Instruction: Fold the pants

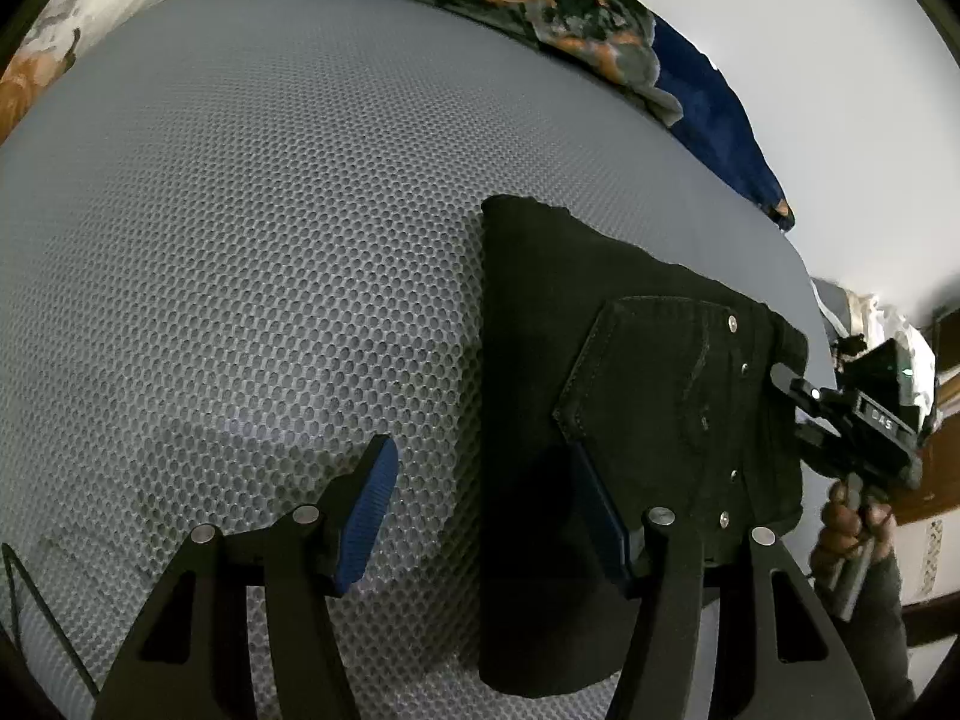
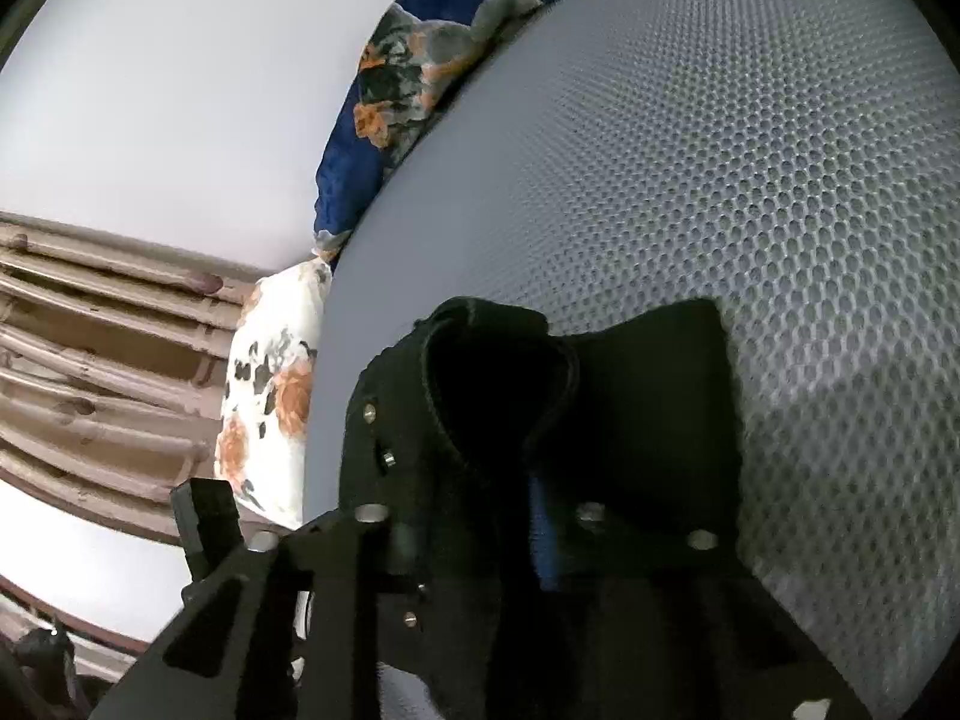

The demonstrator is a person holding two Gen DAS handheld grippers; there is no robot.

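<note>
black claw (image 1: 780,375) label, perhaps "das", beside pants (image 1: 630,360)

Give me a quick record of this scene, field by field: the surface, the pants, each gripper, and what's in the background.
surface: grey mesh mattress
pants: black pants, folded into a strip, back pocket with rivets facing up
left gripper: left gripper open, one finger over the mattress, the other over the pants, not gripping
right gripper: right gripper closed on the waistband edge of the pants
hand: a hand holds the right gripper's handle
background: blue floral blanket along the far edge, floral pillow, pale wall
</note>
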